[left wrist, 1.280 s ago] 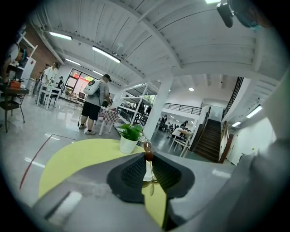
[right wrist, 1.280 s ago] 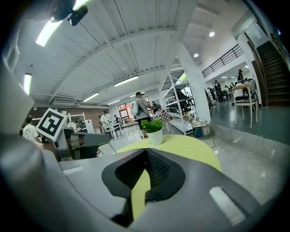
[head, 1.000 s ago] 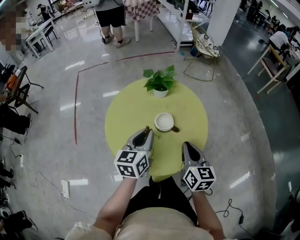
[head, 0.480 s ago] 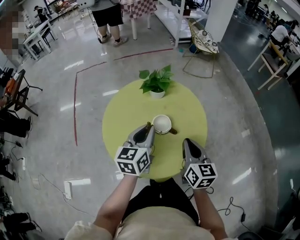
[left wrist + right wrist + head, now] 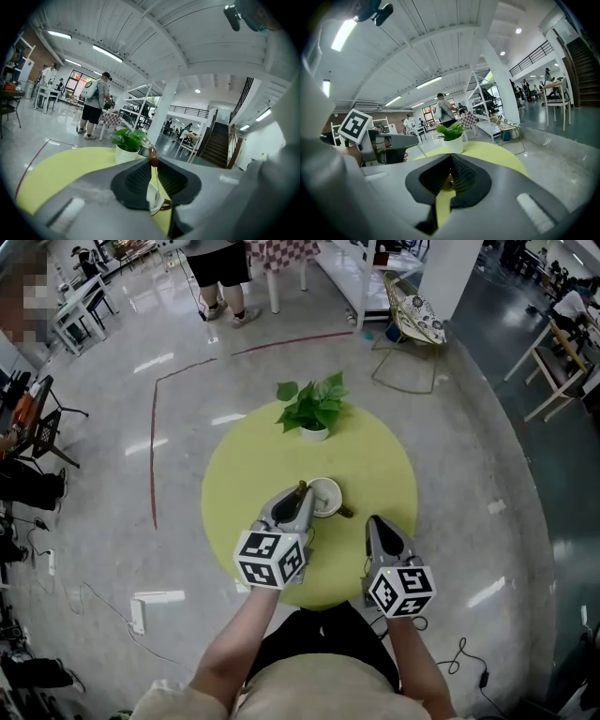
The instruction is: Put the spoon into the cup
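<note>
A white cup [image 5: 324,496] with a brown handle stands near the middle of the round yellow table [image 5: 244,465]. My left gripper [image 5: 298,494] is shut on a thin spoon whose brown end [image 5: 300,487] sticks up past the fingertips, just beside the cup's left rim. In the left gripper view the spoon [image 5: 153,162] runs upright between the pads, and the cup [image 5: 153,200] shows low behind them. My right gripper [image 5: 375,522] hovers over the table's near right part, to the right of the cup and apart from it, jaws together with nothing held [image 5: 451,159].
A potted green plant [image 5: 314,412] stands at the table's far side, behind the cup. A person [image 5: 220,268] stands on the floor far off. A wire chair [image 5: 412,324], shelving and desks ring the room. A red line [image 5: 153,446] marks the floor to the left.
Both grippers have moved forward over the table toward the cup. The spoon's end has gone from short of the cup to right beside its left rim.
</note>
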`<state>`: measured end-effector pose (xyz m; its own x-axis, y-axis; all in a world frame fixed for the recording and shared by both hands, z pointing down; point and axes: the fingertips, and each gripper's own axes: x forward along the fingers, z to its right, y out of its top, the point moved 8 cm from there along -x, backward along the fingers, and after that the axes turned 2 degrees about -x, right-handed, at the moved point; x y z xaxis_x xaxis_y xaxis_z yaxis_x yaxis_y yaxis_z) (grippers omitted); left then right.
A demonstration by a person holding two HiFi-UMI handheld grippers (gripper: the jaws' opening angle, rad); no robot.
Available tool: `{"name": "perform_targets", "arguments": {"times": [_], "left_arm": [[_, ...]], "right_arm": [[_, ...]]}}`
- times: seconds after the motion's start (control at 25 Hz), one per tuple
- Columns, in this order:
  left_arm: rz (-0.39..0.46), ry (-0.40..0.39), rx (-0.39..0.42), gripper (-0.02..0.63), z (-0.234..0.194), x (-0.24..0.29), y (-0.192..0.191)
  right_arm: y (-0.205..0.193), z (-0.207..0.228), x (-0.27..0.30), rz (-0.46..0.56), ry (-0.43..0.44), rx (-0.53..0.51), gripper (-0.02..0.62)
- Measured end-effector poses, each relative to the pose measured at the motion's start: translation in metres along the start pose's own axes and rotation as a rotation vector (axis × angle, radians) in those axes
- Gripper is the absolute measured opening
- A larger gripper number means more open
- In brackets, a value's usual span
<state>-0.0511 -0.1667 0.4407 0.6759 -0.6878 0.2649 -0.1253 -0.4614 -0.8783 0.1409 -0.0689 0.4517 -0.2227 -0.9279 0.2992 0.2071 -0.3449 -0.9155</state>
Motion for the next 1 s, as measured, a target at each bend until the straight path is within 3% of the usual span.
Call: {"name": "perform_targets", "arguments": {"times": [1.0], "left_arm": [[-0.066,0.093,-0.124,0.043,-0.010,0.044,-0.039]], "right_arm": [[-0.001,0.035,0.034,-0.095,0.070,0.014,0.000]]}}
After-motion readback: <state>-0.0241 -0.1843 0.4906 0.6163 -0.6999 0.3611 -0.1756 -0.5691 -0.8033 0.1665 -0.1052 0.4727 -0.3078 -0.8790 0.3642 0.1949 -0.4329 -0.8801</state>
